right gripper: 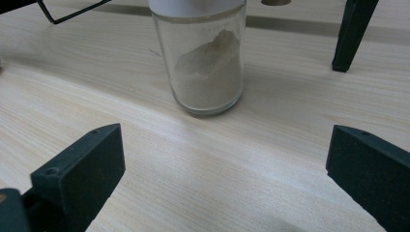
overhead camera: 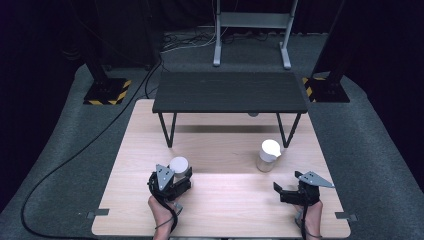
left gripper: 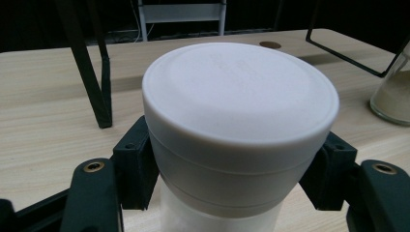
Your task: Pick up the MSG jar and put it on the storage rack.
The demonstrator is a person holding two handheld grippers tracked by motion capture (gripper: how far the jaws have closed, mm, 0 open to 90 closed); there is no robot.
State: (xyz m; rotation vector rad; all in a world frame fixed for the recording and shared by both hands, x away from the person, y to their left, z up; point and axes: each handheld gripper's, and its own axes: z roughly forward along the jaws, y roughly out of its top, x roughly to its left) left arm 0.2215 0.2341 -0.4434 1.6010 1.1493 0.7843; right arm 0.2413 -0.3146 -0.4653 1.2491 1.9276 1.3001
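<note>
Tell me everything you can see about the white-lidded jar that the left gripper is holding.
The jar stands upright on the wooden table, near its front left. A broad, round, matte white lid, plastic by its look, caps it; a faint seam rings the lid's side. Below the lid the body looks pale and frosted, and its contents cannot be made out. The left gripper is shut on it, one black pad pressed against each side just under the lid. Nothing else touches it.

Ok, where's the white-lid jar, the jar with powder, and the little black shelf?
White-lid jar (left gripper: 239, 92): left gripper view, on its lid top.
Powder jar (right gripper: 208, 72): right gripper view, on its glass side.
Shelf (overhead camera: 230, 92): high view, on its top board.
</note>
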